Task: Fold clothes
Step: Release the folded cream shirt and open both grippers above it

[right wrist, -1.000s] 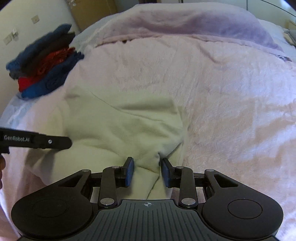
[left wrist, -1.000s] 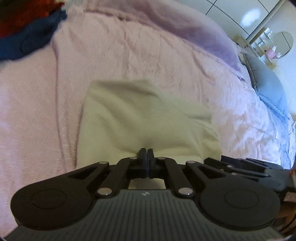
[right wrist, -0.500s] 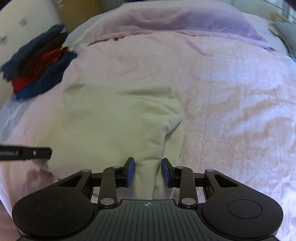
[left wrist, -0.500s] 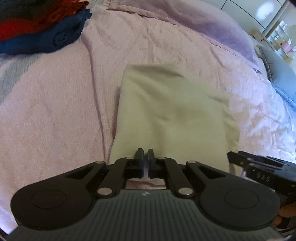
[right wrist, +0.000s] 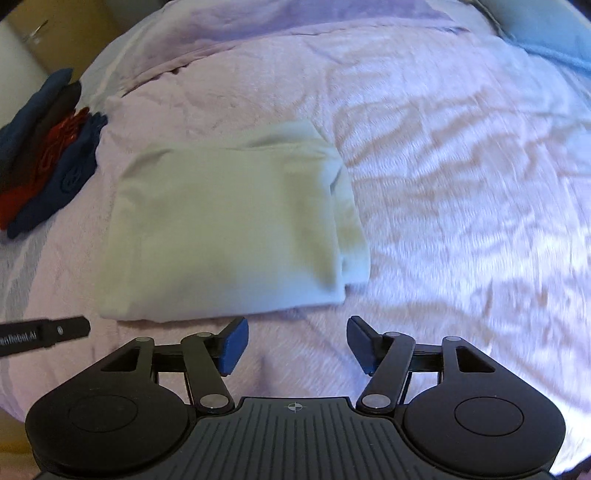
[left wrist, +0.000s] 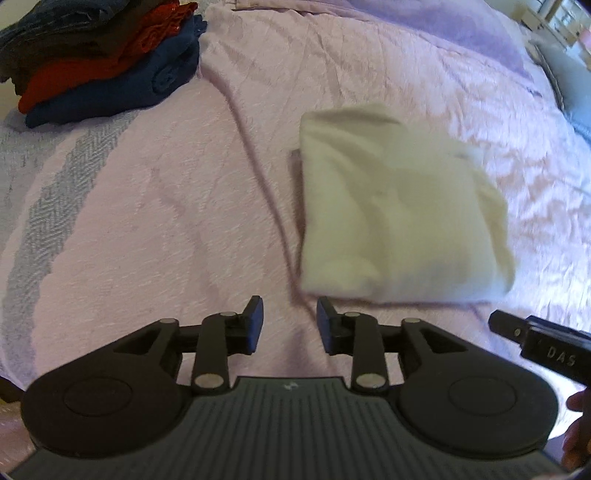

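Pale yellow-cream cloth, folded into a chunky rectangle [left wrist: 399,218], is sitting flat on the pink textured bedspread [left wrist: 147,206], and I'll use that folded garment as the reference for everything else. In the right wrist view it [right wrist: 229,229] looks tidy, with one layered edge showing along its right side. Well off to its left, toward the far corner of the bed, there's a stack of folded dark blue, red and dark grey clothes [left wrist: 99,62], not touching it. Beyond the garment, at the head of the bed, a lilac blanket or pillow fold [right wrist: 295,22] runs across. The left gripper [left wrist: 290,323] hovers just off the garment's near left corner; its jaws have just been opening, they sit partly spread now with only bedspread showing between them, nothing pinched. The right gripper [right wrist: 297,345] hangs just past the garment's near edge, a bit to the right of its middle; its jaws have just been opening too and are spread wide, blue pads [right wrist: 232,345] facing each other over bare bedspread, nothing in them either. Each camera catches the tip of the other gripper poking in near the garment's near corners. Both views are kinda motion-blurred, so finer fabric detail is hard to make out.
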A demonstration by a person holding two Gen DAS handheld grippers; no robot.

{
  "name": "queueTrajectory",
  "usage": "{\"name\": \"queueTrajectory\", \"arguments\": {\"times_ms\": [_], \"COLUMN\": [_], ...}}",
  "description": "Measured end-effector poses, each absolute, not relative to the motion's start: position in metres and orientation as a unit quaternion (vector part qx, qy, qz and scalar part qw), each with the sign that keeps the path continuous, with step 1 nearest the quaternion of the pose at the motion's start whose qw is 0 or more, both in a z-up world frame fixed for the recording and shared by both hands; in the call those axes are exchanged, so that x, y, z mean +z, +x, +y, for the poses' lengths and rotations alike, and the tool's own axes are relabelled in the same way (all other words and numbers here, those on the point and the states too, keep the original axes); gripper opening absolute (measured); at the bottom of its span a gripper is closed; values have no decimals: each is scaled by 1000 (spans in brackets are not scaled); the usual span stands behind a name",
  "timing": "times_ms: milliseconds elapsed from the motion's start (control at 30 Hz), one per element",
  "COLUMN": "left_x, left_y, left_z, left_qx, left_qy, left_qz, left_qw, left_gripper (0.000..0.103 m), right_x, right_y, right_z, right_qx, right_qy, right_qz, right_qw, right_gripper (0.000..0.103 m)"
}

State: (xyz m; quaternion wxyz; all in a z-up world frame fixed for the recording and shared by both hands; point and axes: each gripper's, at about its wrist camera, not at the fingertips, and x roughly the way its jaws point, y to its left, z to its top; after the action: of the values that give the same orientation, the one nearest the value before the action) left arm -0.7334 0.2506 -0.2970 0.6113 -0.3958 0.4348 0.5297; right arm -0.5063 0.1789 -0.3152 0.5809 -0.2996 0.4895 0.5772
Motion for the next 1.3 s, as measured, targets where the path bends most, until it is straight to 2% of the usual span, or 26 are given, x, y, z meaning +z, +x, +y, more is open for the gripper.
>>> {"name": "queueTrajectory", "arguments": {"times_ms": [300,933,1100,1233,1300], "left_x": [-293,-320,-318,-319,-322], "left_y": [-743,-718,-739,-768,-776], "left_z": [238,250,258,270,279], "left_qx": [520,514,524,519,517], "left_qy": [-389,-400,-443,-496,-508], "left_qz": [453,474,399,302,268], "left_qw": [611,592,608,628,635], "left_gripper": [39,42,43,52,53], "right_x": [-301,-328,-326,-326,-329], "right_y": [-519,-504,-483,-450,-431], "right_z": [160,176,182,187,191], "right_qx": [557,566,582,594,590], "right_qy": [-304,-326,-299,-228,-180], "right_qz": [486,494,503,536,561], "right_qw": [601,573,565,554,552], "right_gripper": [66,66,66,66,66]}}
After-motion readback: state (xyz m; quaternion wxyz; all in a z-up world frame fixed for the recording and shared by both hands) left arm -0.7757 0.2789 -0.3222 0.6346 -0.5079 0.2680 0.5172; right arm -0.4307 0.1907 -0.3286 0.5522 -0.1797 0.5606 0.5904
